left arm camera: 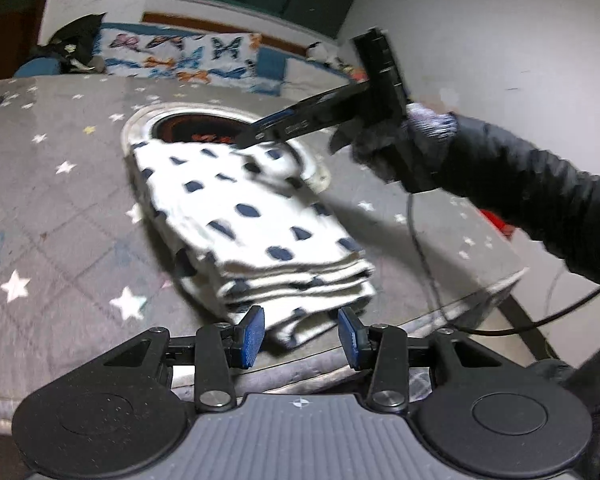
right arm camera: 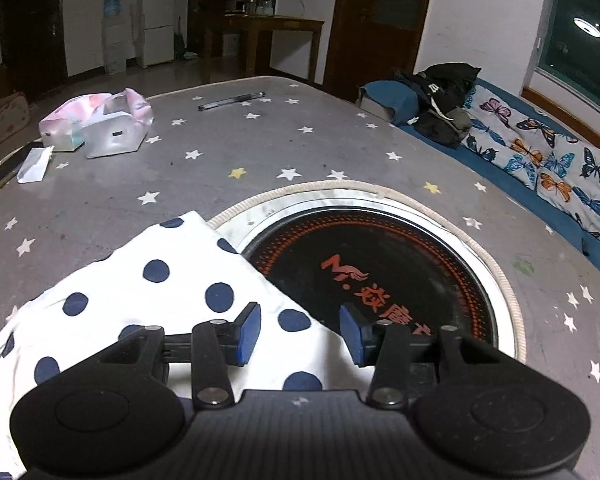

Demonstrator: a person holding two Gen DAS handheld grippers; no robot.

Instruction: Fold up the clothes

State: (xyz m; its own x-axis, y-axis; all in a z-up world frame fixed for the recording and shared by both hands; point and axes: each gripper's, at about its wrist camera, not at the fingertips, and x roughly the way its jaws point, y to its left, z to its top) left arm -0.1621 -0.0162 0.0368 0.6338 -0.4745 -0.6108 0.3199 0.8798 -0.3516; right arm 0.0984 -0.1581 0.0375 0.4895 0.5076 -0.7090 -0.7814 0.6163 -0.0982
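A white cloth with navy dots (left arm camera: 252, 216) lies folded in a thick stack on the grey star-printed table cover (left arm camera: 60, 200). Its far end overlaps a round black cooktop (left arm camera: 196, 128) set into the table. My left gripper (left arm camera: 302, 332) stands open at the stack's near edge, pads apart and not pressing. A gloved hand holds my right gripper (left arm camera: 252, 136) over the cloth's far end. In the right wrist view the right gripper (right arm camera: 300, 332) is open above the cloth's (right arm camera: 160, 292) corner and the cooktop (right arm camera: 380, 264), gripping nothing.
A pink-and-white tissue pack (right arm camera: 100, 124), a small white packet (right arm camera: 34, 166) and a pen (right arm camera: 232, 101) lie at the table's far side. A bench with a butterfly cushion (right arm camera: 540, 152) and a black bag (right arm camera: 444, 92) runs alongside. A cable (left arm camera: 420, 248) hangs near the table edge (left arm camera: 500, 284).
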